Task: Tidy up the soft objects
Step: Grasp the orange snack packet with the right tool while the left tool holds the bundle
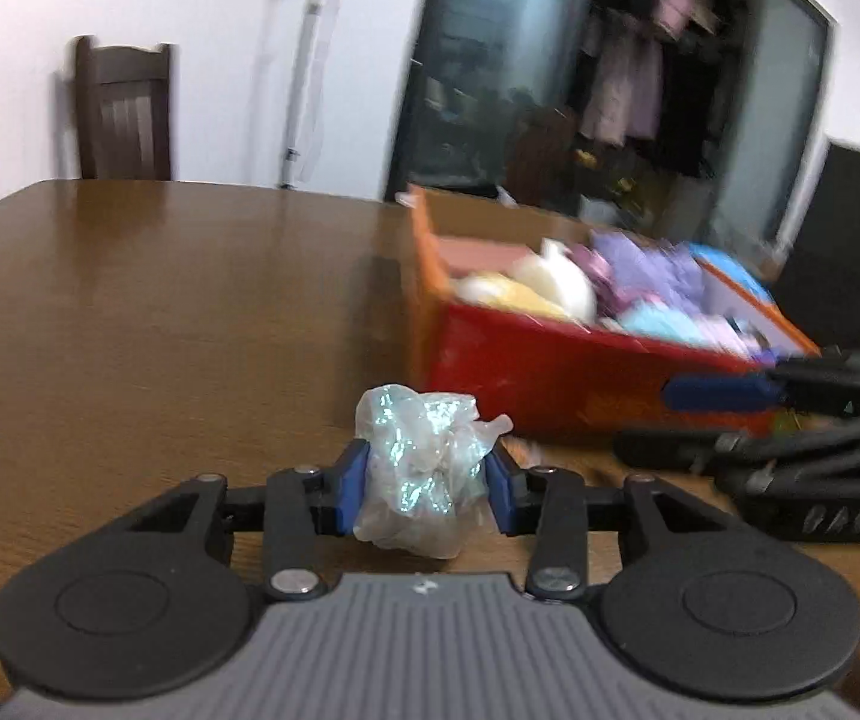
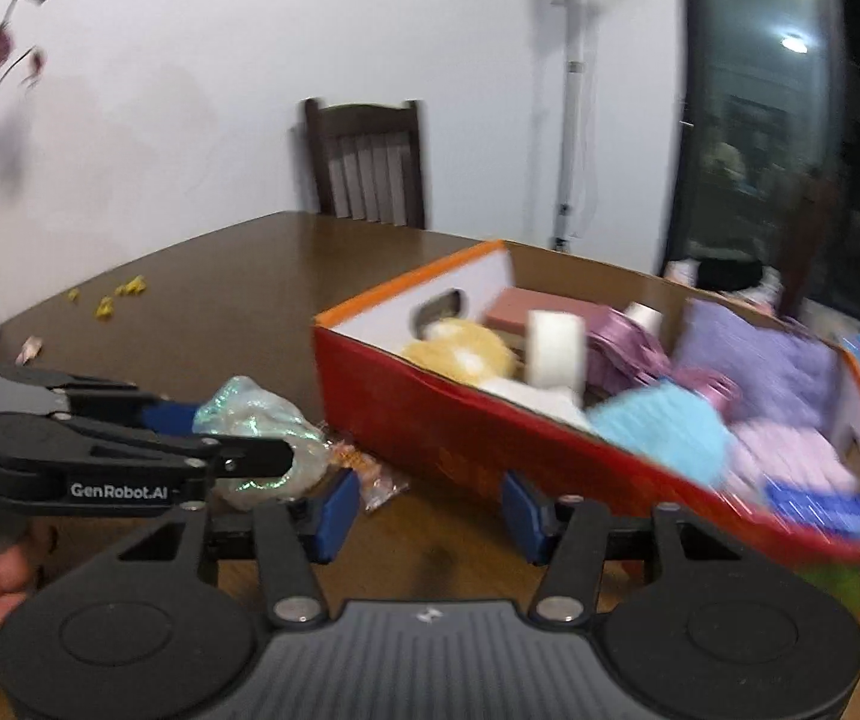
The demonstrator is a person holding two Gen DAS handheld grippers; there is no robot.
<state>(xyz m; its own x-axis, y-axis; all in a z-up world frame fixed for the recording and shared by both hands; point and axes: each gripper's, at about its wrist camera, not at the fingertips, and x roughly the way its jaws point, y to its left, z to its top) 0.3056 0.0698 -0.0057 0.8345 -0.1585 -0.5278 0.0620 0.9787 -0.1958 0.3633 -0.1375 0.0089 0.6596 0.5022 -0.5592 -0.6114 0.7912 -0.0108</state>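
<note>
A crumpled, shimmery clear plastic bag (image 1: 423,456) sits squeezed between the blue pads of my left gripper (image 1: 426,480), which is shut on it just above the brown table (image 1: 159,300). The right wrist view shows the same bag (image 2: 261,420) in the left gripper (image 2: 237,438). To its right stands a red and orange cardboard box (image 1: 550,360) (image 2: 430,414), filled with several soft things in yellow, white, purple and light blue. My right gripper (image 2: 430,507) is open by the box's near wall with only table between its pads. It also shows at the right of the left wrist view (image 1: 646,417).
A small orange-speckled wrapper (image 2: 369,474) lies on the table against the box. Yellow scraps (image 2: 123,288) lie at the table's far left. A dark wooden chair (image 2: 369,162) stands behind the table, with a white fan stand (image 2: 571,120) near a dark glass door. A hand (image 2: 3,576) holds the left gripper's handle.
</note>
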